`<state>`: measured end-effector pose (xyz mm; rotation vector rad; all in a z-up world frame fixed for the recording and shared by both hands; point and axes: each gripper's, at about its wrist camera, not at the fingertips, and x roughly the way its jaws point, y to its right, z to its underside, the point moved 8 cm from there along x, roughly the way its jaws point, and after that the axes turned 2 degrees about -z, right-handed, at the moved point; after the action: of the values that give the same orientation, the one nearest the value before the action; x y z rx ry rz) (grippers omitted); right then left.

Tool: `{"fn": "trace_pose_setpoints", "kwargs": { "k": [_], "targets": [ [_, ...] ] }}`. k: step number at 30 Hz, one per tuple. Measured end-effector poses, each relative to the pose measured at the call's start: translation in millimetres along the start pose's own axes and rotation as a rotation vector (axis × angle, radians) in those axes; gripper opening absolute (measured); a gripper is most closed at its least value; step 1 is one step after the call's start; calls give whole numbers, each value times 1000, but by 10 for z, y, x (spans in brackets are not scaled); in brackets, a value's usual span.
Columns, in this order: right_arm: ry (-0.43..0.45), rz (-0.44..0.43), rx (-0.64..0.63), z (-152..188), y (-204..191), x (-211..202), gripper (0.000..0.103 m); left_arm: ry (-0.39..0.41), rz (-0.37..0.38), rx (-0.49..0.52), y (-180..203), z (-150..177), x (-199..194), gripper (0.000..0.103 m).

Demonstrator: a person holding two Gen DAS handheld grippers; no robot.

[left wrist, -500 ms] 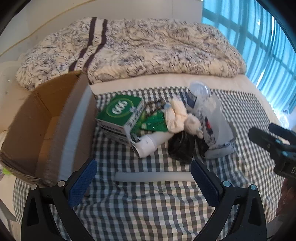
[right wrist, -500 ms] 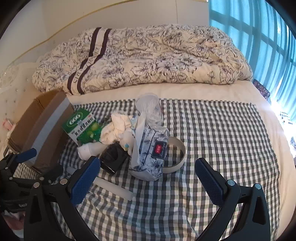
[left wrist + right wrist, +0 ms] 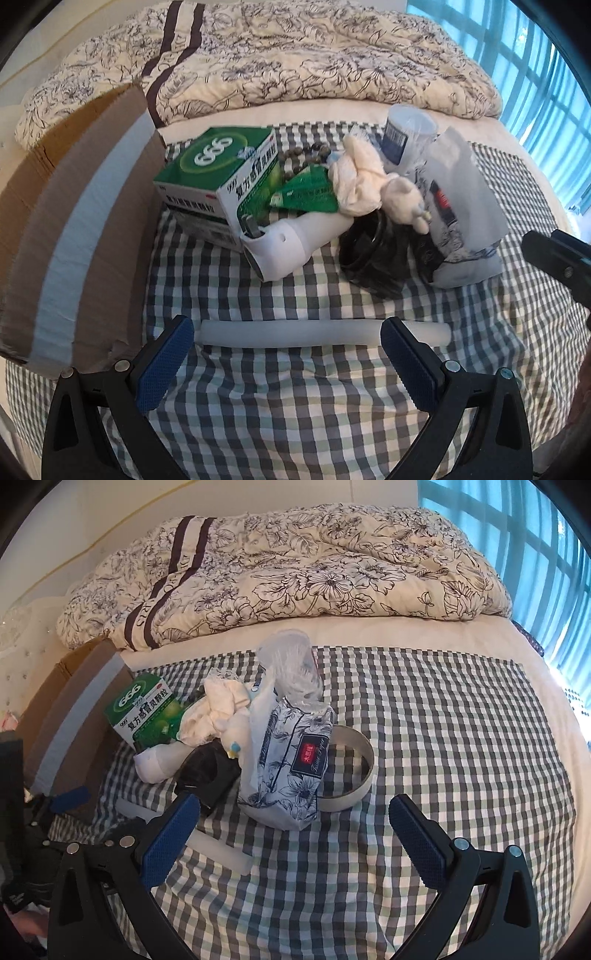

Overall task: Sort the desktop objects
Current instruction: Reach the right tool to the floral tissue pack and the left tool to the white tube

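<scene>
A heap of objects lies on a checked cloth [image 3: 295, 406]: a green medicine box [image 3: 218, 177], a white bottle [image 3: 291, 243], a black ring-shaped item [image 3: 373, 254], a cream soft toy [image 3: 373, 184], a floral tissue pack [image 3: 291, 760] and a clear container [image 3: 291, 664]. A long white stick [image 3: 295, 334] lies crosswise just ahead of my left gripper [image 3: 286, 354], whose fingers stand open at either end of it. My right gripper [image 3: 295, 830] is open a little before the tissue pack, holding nothing. Its dark body [image 3: 557, 258] shows at the right edge of the left wrist view.
An open cardboard box [image 3: 74, 229] with a grey tape stripe stands at the left of the heap. A white tape ring [image 3: 351, 771] lies behind the tissue pack. A flowered quilt [image 3: 295, 576] is bunched along the back; blue curtains [image 3: 517, 535] hang at the right.
My left gripper has come forward and down, so the white stick now lies between its fingertips. My right gripper has edged slightly closer to the tissue pack.
</scene>
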<state>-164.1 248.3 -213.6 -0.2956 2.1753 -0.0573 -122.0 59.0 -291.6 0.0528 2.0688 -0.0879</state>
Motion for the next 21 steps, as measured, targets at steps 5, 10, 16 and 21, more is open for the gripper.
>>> {"fn": "trace_pose_setpoints", "kwargs": {
  "k": [5, 10, 16, 21],
  "targets": [
    [-18, -23, -17, -2, -46, 105, 100, -20, 7, -6, 35, 32, 168, 103],
    [-48, -43, -17, 49, -54, 239, 89, -46, 30, -14, 87, 69, 291, 103],
    [-73, -44, -17, 91, -46, 381, 81, -67, 41, -14, 136, 88, 427, 103],
    [-86, -42, -16, 106, -47, 466, 81, -73, 46, -26, 152, 105, 527, 103]
  ]
}}
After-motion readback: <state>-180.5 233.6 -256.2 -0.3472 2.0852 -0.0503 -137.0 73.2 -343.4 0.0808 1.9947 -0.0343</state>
